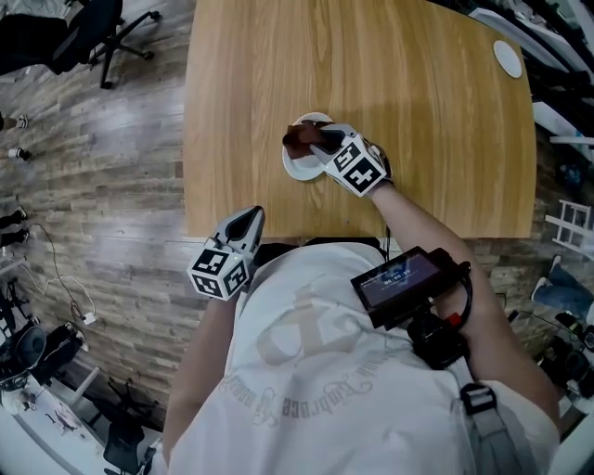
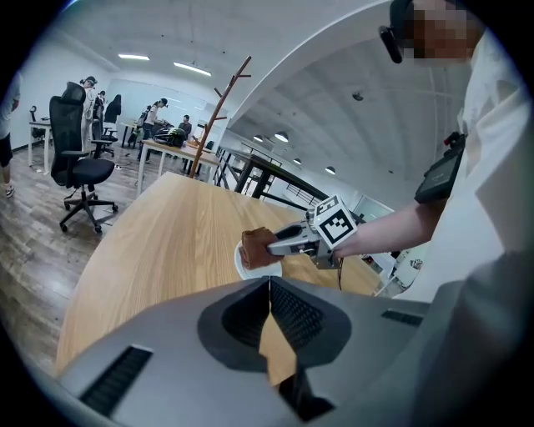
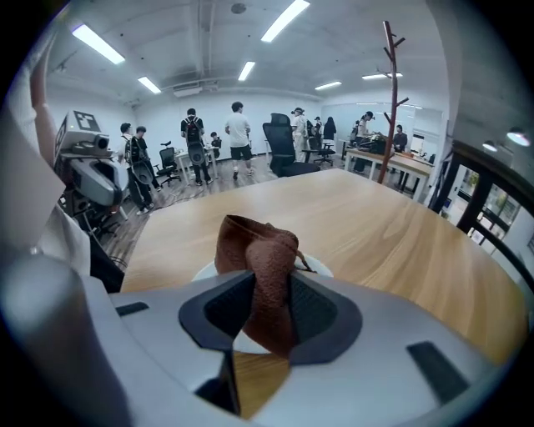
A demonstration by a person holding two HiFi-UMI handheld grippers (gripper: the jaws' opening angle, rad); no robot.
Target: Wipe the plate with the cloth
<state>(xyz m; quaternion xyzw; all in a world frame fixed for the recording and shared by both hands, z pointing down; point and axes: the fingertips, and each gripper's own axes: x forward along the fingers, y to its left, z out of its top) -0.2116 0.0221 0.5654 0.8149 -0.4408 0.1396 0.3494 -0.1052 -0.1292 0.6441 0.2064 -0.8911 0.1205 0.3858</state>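
Note:
A small white plate [image 1: 299, 167] sits on the wooden table [image 1: 418, 130] near its front edge. My right gripper [image 1: 320, 142] is shut on a brown cloth [image 1: 300, 140], which hangs bunched over the plate. In the right gripper view the cloth [image 3: 260, 275] is pinched between the jaws, with the plate [image 3: 207, 269] showing just behind it. My left gripper [image 1: 249, 220] hovers at the table's front edge, shut and empty. From the left gripper view [image 2: 269, 288] I see the cloth [image 2: 256, 248] and the plate [image 2: 244, 269] beyond the closed jaws.
A white disc [image 1: 508, 58] lies at the table's far right. An office chair [image 1: 102, 28] stands on the wood floor to the left. A coat stand [image 3: 390, 75], desks and several people are farther back in the room.

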